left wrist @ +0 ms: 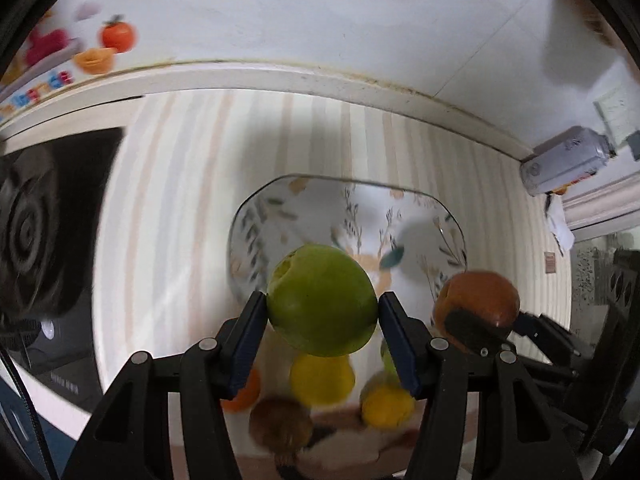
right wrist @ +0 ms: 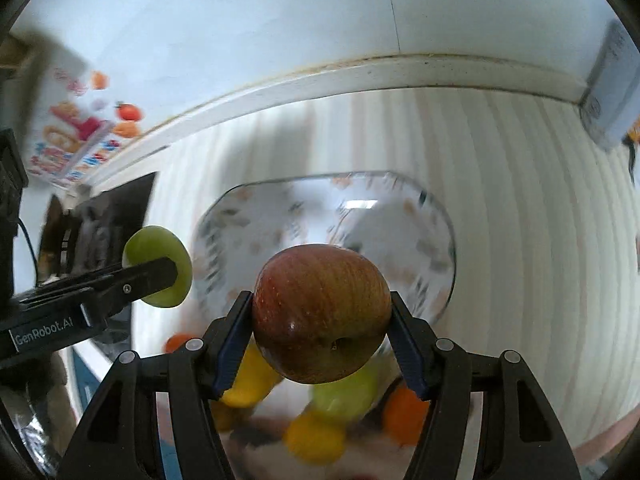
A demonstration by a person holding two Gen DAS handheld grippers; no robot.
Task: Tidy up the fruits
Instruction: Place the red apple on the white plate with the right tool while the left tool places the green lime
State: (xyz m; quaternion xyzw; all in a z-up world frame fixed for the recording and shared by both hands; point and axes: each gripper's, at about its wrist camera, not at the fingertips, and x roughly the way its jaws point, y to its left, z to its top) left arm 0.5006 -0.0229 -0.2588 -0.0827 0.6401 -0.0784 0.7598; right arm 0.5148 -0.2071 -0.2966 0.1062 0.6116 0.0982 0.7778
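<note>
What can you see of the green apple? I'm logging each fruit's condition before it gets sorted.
The green apple is round, smooth and yellow-green, with a pale dented or bitten-looking patch at its upper left. It is lifted off the striped tablecloth, clamped at its sides between the two blue pads of the left gripper, in front of the patterned glass bowl. In the right wrist view it shows beside the red apple, apart from it. Nothing else touches it.

Looks like a home kitchen: striped beige-and-cream tablecloth (left wrist: 188, 184) spread under a floral-printed glass plate (left wrist: 348, 216), black stove burner (left wrist: 36, 224) left of that plate, white tiled wall (left wrist: 320, 12) behind it.
</note>
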